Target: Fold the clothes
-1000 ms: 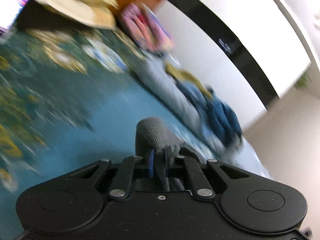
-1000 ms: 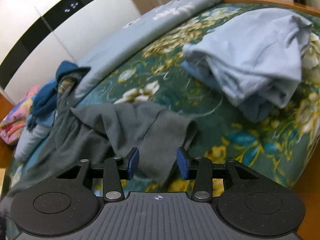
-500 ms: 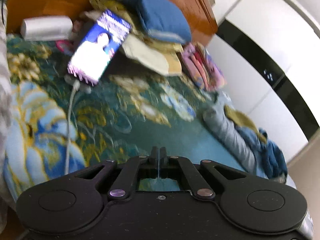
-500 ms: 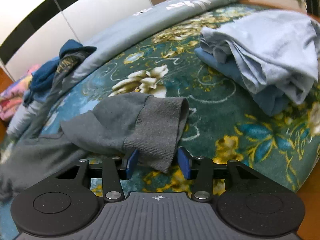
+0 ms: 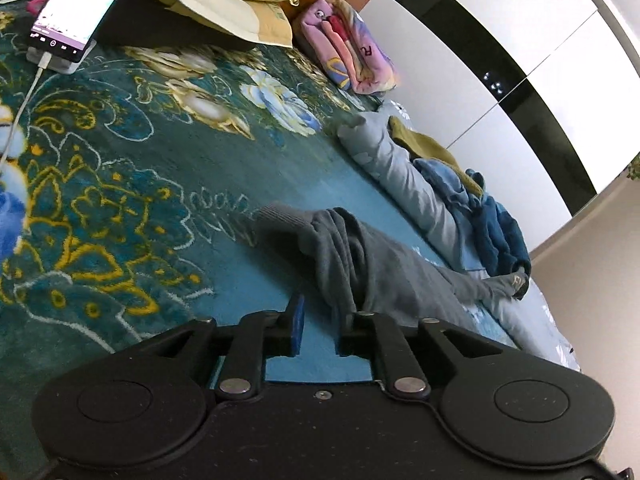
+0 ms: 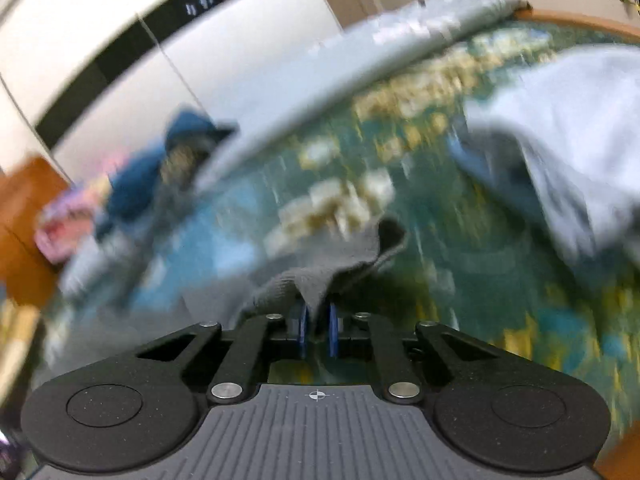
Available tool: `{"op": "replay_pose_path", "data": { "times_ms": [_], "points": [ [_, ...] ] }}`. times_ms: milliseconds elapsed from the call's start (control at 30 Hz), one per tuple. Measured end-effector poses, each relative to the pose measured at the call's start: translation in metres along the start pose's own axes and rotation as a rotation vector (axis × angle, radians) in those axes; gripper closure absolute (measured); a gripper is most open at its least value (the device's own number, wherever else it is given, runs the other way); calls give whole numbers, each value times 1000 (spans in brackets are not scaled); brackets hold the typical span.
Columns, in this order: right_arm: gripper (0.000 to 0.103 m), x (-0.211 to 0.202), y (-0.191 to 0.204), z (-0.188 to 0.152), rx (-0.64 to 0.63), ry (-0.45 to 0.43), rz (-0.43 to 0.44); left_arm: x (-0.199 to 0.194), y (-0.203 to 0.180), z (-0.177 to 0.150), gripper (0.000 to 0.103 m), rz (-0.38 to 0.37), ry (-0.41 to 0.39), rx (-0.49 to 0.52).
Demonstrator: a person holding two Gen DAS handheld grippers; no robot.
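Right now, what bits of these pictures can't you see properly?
- Right wrist view: the whole bed is smeared by motion blur, so its flowers are mush.
- Right wrist view: the grey garment runs between the closing right gripper, hiding its lower edge.
- Left wrist view: the phone is cut by the top edge.
- Left wrist view: the opening left gripper hides the garment's near end.

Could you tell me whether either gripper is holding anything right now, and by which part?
The right gripper, jaws closing, pinches the grey knitted garment by its ribbed cuff edge. The left gripper, jaws opening, holds nothing.
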State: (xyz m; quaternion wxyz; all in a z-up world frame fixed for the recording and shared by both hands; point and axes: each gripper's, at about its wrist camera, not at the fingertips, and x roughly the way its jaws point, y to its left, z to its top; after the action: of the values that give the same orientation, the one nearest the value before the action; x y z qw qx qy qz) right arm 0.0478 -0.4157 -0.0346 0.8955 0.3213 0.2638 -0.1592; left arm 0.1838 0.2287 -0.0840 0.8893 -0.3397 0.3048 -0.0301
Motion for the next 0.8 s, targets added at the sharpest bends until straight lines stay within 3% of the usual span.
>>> {"op": "replay_pose_path", "data": {
  "times_ms": [100,233,300,467,500,533,600,800],
  "points": [
    [95,7,4,53,41,-81,49,5,-2,0,84,11,9,10],
    [95,42,16,121,-11,-129,-33,10,-3,-2,80,35,24,12],
    [94,68,13,137,11,-106,-85,12,-4,-3,79,48,29,17],
    [83,98,5,126,-7,-54,-166,15,-6,-2,69,54,27,36],
    [65,91,4,121,-17,-75,-165,16,-6,-2,67,55,25,39],
    [59,85,2,116,-27,-97,-164,18,-6,-1,66,57,23,42],
    [60,71,-6,103,-38,-122,-150,23,-7,-2,65,58,26,43],
    [60,94,-38,54,76,45,-153,46,-9,-3,59,80,0,-19]
  ]
}}
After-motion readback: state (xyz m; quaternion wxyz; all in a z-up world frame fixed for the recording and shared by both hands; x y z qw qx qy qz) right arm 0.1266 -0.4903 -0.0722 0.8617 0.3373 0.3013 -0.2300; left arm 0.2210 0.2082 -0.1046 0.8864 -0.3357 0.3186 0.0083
